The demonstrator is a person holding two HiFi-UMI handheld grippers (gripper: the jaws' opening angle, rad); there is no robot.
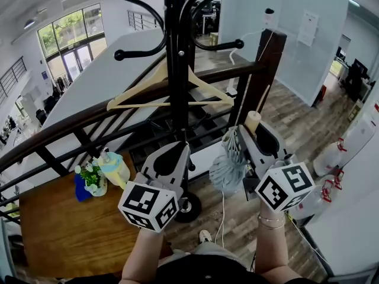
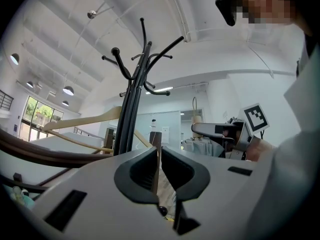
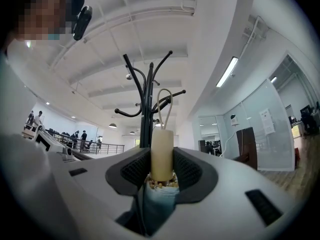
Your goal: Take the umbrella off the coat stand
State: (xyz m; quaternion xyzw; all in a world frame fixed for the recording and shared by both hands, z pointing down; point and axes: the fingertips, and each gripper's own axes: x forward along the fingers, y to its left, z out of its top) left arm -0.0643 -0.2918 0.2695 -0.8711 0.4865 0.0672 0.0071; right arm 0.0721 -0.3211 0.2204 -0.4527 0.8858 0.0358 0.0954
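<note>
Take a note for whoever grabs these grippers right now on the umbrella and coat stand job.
Grippers: right gripper is shut on the umbrella at its cream handle. The left gripper has its jaws together, empty.
Place: the umbrella hangs folded, low and right of the coat stand.
Done: its strap loop looks clear of the hooks.
Left: probably just carrying it away. A wooden hanger stays on the stand.

Wooden hanger (image 1: 148,105), table (image 1: 59,229), bottle (image 1: 113,167)
</note>
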